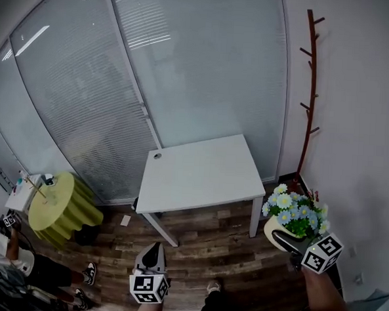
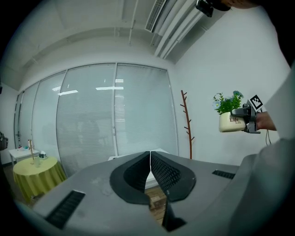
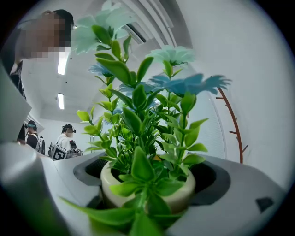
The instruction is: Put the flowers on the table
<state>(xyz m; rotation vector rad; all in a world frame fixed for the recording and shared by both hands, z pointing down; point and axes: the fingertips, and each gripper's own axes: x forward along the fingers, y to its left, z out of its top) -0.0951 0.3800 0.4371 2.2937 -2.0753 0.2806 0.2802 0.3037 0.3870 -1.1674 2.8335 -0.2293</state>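
Left tongs (image 1: 153, 251) low, near, pointing forward, jaws pressed together, empty. Right tongs (image 1: 283, 238) raised at right, jaws clamped round flower pot (image 1: 273, 227), forearm (image 1: 324, 297) behind.

A: Finish on the counter (image 1: 200, 168)?
B: Smooth white top, matt. The floor (image 1: 202, 241) is dull wood planks.
A: And the pot (image 3: 182, 196)?
B: Cream, smooth, slight sheen. The leaves (image 3: 138, 168) look plastic.
A: The left hand-held gripper (image 2: 150, 156)?
B: Matt grey plastic, pads (image 2: 167, 175) finely ribbed. Far left, yellow cloth (image 1: 66, 209) over the round table.

Head cam high, down twd table (image 1: 200, 171)
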